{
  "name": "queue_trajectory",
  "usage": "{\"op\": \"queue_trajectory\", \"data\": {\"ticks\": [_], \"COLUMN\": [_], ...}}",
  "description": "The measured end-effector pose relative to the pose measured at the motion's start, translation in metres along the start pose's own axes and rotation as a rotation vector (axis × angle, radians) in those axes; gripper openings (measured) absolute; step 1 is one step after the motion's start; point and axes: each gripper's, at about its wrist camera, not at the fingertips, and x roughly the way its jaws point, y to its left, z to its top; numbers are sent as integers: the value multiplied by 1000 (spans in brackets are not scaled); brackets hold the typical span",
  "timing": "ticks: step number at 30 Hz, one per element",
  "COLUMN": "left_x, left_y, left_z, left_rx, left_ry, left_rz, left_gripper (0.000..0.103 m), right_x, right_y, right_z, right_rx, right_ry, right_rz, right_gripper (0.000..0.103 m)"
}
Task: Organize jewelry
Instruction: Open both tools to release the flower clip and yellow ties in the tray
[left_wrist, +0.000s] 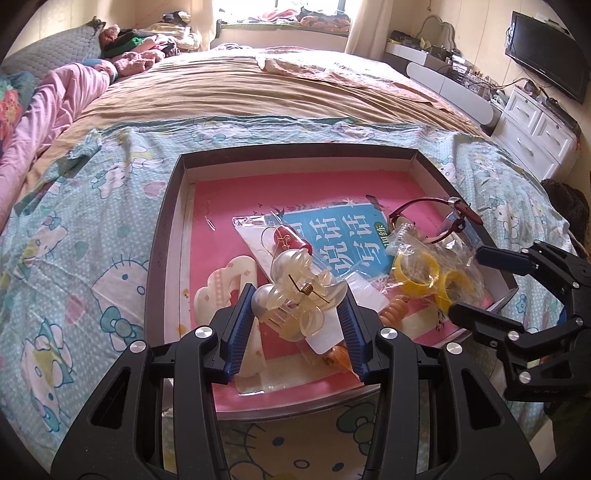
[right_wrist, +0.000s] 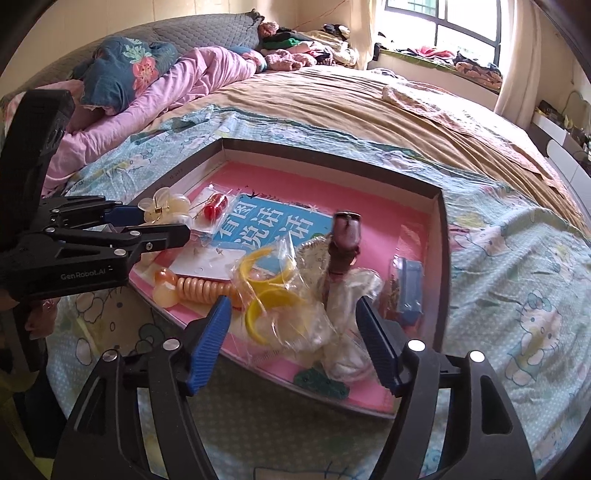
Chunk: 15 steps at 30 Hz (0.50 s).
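Left gripper (left_wrist: 297, 314): jaws pinching the translucent flower-shaped hair claw (left_wrist: 295, 291), 1 blue pad against each side, holding it low over the near-left part of the tray.
Right gripper (right_wrist: 291, 332): jaws spread, 1 on either side of the crinkled clear bag (right_wrist: 295, 314); whether the pads touch the bag cannot be told.
Hair claw handling: likely light, stiff, brittle plastic with a small metal spring; smooth and rounded, so it may slip. Best held across the body beside the spring, not by the thin petals.
Clear bag handling: soft, slippery film around 2 yellow rings (right_wrist: 264, 314); probably light, and likely to crumple and slide. A fold of film near the rings looks the surest hold.
Watch (right_wrist: 345, 236): dark red strap standing up just behind the bag, touching it.
Other pieces: orange spiral hair tie (right_wrist: 199, 286) by the tray's near edge; red bead on its card (right_wrist: 216, 205) further back.
Tray (left_wrist: 295, 155): shallow dark-walled box with a pink floor, resting on the bed (left_wrist: 92, 229), a blue booklet (left_wrist: 332, 236) under the pieces.
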Motion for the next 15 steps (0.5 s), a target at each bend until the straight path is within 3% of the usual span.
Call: {"op": "queue_trajectory", "data": {"ticks": [3,6,11,15], "left_x": [-3,-9,-26,-44], "left_y": [-3,-6,-13,-19], "left_z": [0,0,0,-4], "left_rx": [6,5,9,15], "left_ry": [-4,-16,-46,-73], "left_rz": [5,4,3,2], "left_gripper": [37,46,47,58], "right_x": [-12,-27,-53,-75], "right_y": [-6,-12,-19,-18], "right_z": [-6,-12,-22,-29], "right_rx": [29,58,105,132], "right_ry": [-12,-28,-56,-87], "right_rz": [-14,-25,-32,-26], "right_gripper": [81,87,90,91]}}
